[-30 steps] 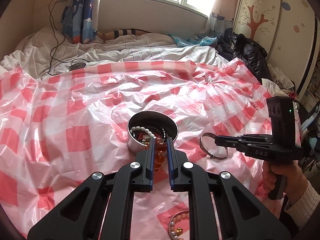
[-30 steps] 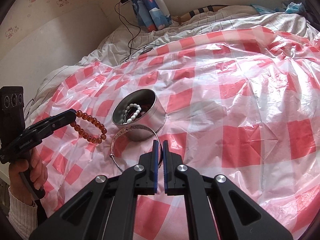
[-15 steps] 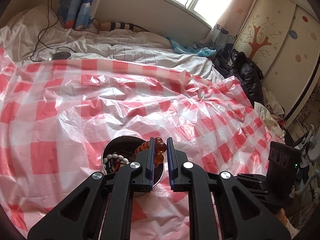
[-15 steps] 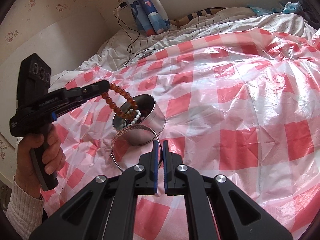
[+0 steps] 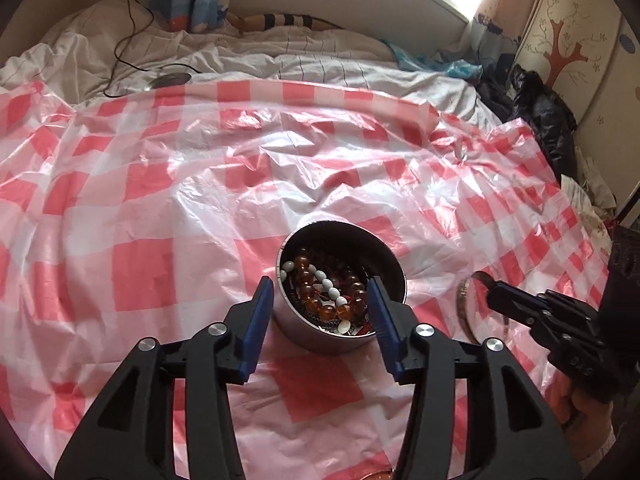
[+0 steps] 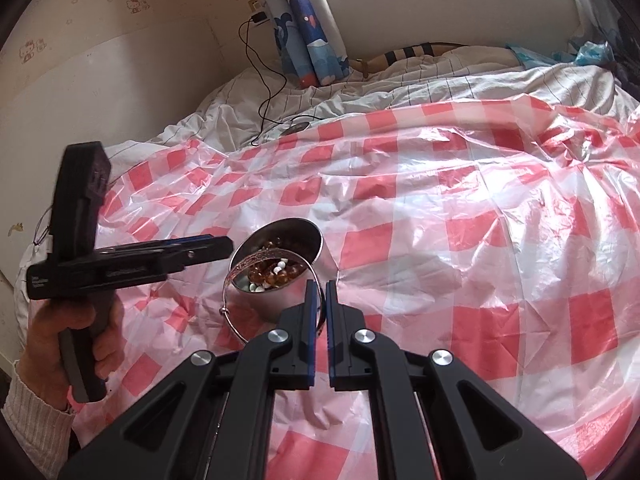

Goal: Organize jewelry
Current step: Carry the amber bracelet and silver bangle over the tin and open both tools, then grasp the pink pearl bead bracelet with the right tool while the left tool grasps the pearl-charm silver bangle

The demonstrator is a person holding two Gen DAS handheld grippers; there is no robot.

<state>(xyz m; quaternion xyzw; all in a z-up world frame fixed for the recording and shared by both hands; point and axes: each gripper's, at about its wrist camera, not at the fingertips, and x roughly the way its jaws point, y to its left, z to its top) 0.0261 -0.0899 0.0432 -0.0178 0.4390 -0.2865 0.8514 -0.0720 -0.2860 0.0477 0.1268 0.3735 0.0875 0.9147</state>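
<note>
Left wrist view: left gripper [image 5: 320, 300] spread wide, empty, straddling the metal tin [image 5: 384, 270] at lower centre, amber bead bracelet [image 5: 320, 300] inside; right wrist view: right gripper [image 6: 319, 292] clamped on the silver bangle [image 6: 256, 260], raised before the tin at centre-left.

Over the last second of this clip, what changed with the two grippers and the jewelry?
The left gripper carried the amber bead bracelet over the metal tin, opened and let it go; it now lies in the tin on the white beads. The right gripper stayed shut on the silver bangle, raising it against the tin. The tin itself did not move.
</note>
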